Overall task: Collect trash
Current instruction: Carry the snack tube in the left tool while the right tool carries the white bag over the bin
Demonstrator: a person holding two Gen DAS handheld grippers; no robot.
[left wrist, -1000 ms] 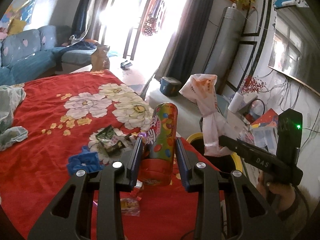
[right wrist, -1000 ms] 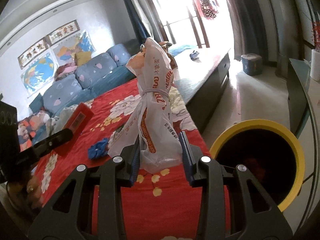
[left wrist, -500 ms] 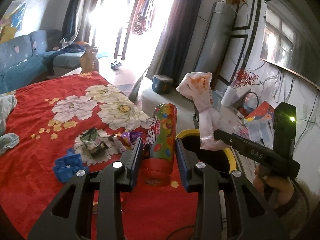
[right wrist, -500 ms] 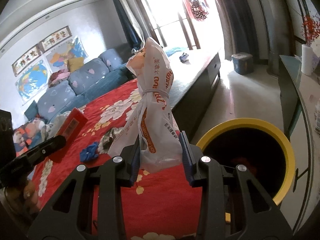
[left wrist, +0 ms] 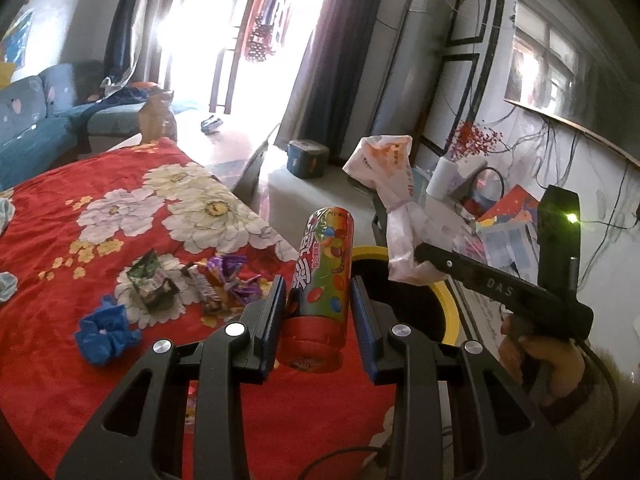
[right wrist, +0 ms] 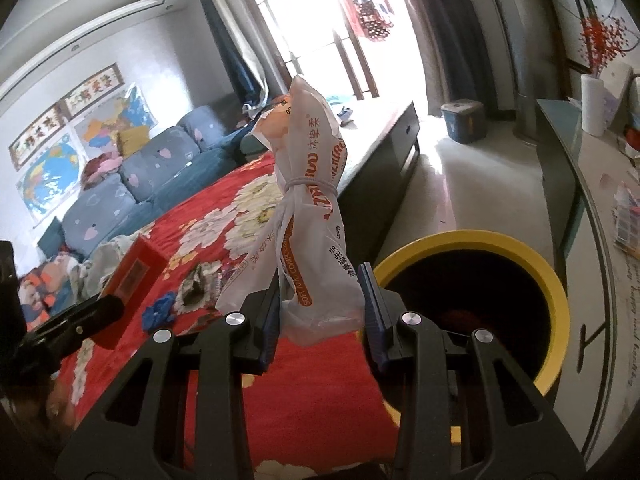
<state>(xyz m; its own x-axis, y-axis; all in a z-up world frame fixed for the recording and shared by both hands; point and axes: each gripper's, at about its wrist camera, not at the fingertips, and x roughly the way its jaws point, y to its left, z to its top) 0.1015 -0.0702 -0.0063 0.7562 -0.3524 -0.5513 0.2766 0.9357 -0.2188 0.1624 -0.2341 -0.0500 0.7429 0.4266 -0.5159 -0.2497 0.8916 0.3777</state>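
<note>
In the left wrist view my left gripper [left wrist: 318, 304] is shut on a colourful candy tube [left wrist: 326, 268], held red cap nearest the camera above the edge of the red floral cloth [left wrist: 60, 240]. To its right, my right gripper [left wrist: 420, 254] holds a tied white plastic bag [left wrist: 394, 200] over the yellow-rimmed bin [left wrist: 450, 308]. The right wrist view shows that gripper [right wrist: 322, 304] shut on the bag [right wrist: 308, 208], with the bin [right wrist: 560, 300] open just right of it. At the left edge there, the left gripper [right wrist: 108, 306] carries the tube [right wrist: 134, 276].
Loose trash lies on the cloth: a blue crumpled piece [left wrist: 106, 330], a green wrapper [left wrist: 150, 286] and purple wrappers [left wrist: 226, 280]. A cat [left wrist: 156, 118] sits at the far end. A blue box [left wrist: 308, 158] stands on the floor. A cluttered side table [right wrist: 568, 184] runs along the right.
Both grippers have shifted toward the bin, which now sits larger and closer in both views. The cloth and its trash have slid left. Both grips are unchanged.
</note>
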